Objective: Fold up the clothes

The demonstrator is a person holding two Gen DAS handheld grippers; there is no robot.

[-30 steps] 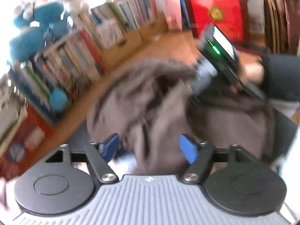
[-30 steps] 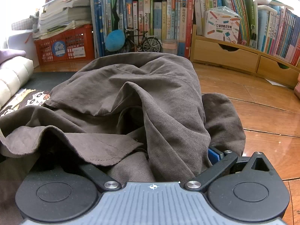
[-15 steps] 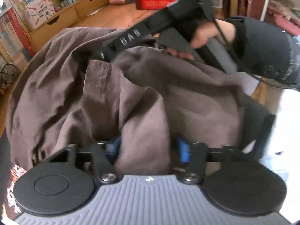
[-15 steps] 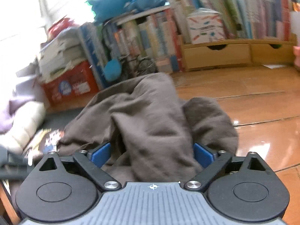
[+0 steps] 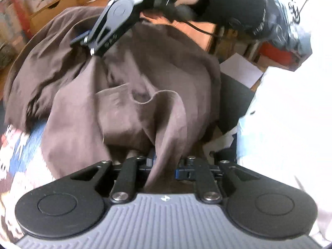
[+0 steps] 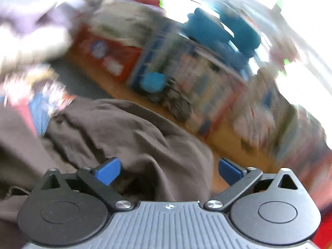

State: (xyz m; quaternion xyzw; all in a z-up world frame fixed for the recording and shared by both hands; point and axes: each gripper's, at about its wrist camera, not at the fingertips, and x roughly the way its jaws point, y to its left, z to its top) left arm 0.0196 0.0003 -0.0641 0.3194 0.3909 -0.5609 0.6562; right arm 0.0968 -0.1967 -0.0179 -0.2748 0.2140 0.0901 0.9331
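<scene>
A crumpled brown garment (image 5: 128,95) lies in a heap across the floor and a patterned mat. In the left wrist view my left gripper (image 5: 165,167) is shut on a fold of its fabric, which runs up between the blue pads. My right gripper appears at the top of that view, held by a hand in a black sleeve (image 5: 232,2), above the far side of the cloth. In the blurred right wrist view the right gripper (image 6: 168,169) stands open, blue pads wide apart, with the brown garment (image 6: 124,132) bunched loosely between and below them.
A patterned mat (image 5: 14,145) lies at lower left. A white garment on a person (image 5: 290,114) fills the right side. Wooden drawers (image 5: 58,6) and bookshelves (image 6: 197,78) with a blue plush toy (image 6: 224,31) stand beyond the wooden floor. A red crate (image 6: 110,54) sits at the left.
My left gripper closed on a fold of the brown garment. My right gripper opened and let the cloth go, and its view now swings fast and tilts.
</scene>
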